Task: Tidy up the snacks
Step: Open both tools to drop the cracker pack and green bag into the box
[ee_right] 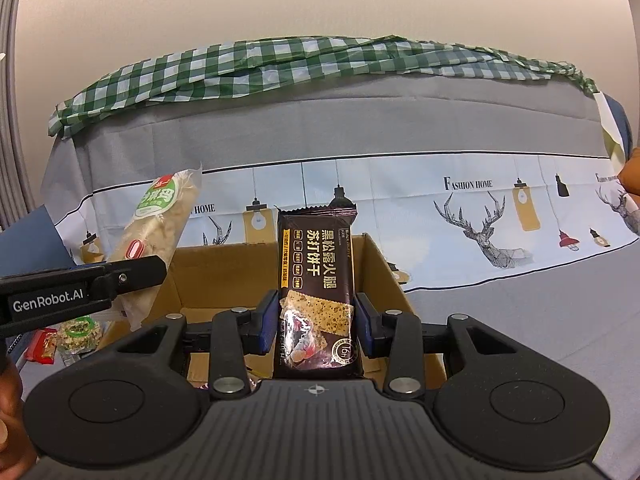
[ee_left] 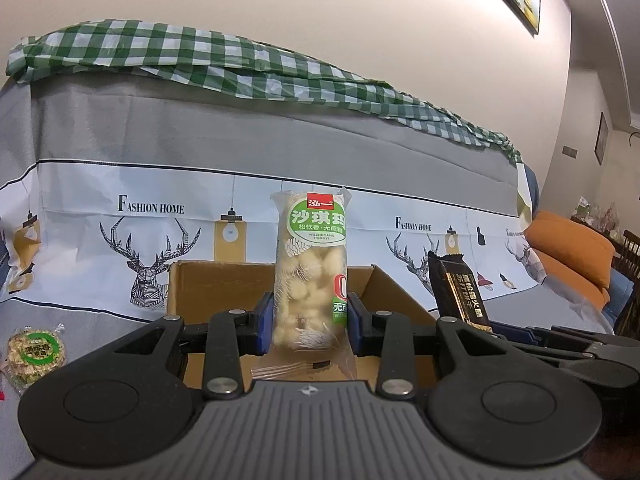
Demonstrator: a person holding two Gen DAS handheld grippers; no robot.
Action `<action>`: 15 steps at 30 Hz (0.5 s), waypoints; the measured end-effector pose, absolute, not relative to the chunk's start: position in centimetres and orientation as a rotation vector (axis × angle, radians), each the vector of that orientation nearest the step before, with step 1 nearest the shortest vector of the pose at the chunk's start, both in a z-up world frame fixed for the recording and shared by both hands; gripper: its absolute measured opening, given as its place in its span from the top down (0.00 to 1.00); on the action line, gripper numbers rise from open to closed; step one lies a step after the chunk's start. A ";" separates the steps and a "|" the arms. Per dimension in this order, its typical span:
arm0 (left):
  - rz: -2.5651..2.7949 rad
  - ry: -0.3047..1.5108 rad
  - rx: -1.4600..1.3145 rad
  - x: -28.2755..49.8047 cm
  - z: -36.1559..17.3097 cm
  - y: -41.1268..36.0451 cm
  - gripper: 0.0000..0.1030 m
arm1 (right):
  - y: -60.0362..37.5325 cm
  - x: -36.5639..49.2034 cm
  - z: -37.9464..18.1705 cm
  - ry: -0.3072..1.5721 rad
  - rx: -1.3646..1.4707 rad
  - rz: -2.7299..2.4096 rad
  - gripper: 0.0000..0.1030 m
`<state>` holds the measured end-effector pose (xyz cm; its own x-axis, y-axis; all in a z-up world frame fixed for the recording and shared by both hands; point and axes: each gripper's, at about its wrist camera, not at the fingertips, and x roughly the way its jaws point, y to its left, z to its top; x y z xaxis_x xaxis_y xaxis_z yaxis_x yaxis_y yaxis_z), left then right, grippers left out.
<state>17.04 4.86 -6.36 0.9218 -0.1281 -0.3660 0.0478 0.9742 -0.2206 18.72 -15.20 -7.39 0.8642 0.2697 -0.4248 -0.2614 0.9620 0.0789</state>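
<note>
From my left wrist, my left gripper clamps a clear green-labelled snack pack upright over the open cardboard box. A round cracker pack lies at 8 o'clock on the deer-print sheet; a green checked cloth tops the sofa back, and an orange cushion sits at 3 o'clock.

From my right wrist, my right gripper grips 1 dark biscuit pack upright above the same box, with a plain beige wall at 12 o'clock.
</note>
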 end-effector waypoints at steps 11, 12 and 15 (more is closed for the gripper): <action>-0.086 0.384 -0.222 17.1 -6.2 5.0 0.61 | -15.2 18.7 -7.3 0.434 0.023 0.292 0.60; -0.085 0.384 -0.222 17.1 -6.2 5.0 0.61 | -15.3 18.6 -7.3 0.431 0.023 0.294 0.60; -0.084 0.380 -0.224 17.1 -6.2 5.0 0.61 | -15.2 18.6 -7.2 0.428 0.025 0.299 0.60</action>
